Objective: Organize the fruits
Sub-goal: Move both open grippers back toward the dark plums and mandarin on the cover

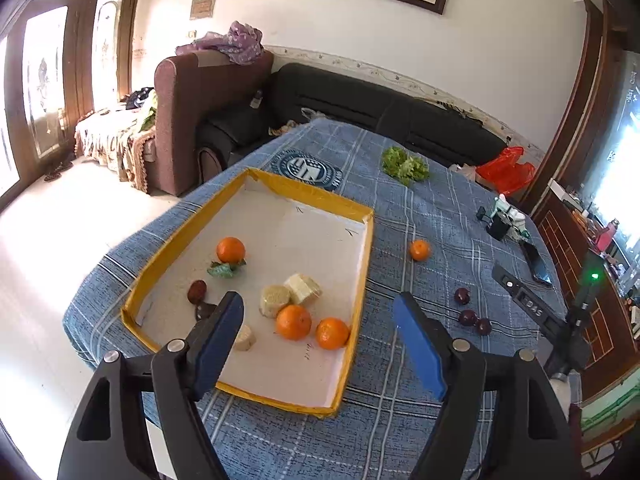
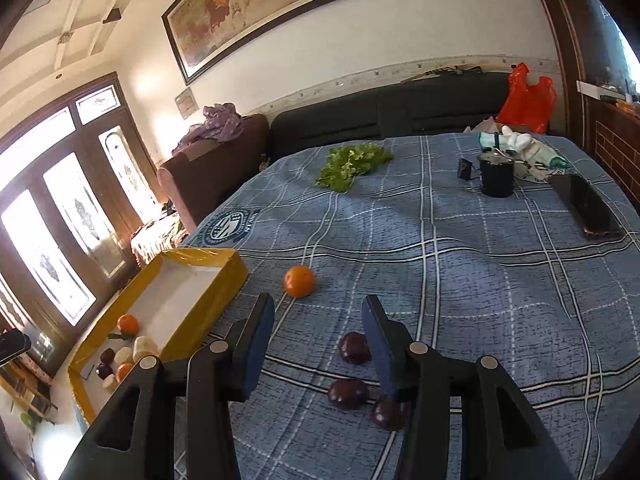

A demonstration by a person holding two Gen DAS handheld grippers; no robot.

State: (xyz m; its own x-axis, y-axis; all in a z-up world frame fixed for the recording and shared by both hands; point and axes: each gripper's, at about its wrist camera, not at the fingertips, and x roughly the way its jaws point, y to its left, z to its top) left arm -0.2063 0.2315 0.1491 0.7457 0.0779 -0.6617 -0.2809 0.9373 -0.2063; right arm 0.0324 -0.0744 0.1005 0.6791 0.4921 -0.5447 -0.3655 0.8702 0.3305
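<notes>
Right wrist view: we hold the right claw (image 2: 318, 322) narrowly parted and empty over the plums (image 2: 353, 347), next to close on one for the tray (image 2: 200, 304).

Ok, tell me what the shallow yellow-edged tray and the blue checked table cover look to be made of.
Yellow-edged tray: probably cardboard, matt white inside; the rims look wrapped in glossy yellow tape that wrinkles at the corners. Blue checked table cover: woven cloth, matt, with a visible weave, soft ripples and a printed round crest.
</notes>
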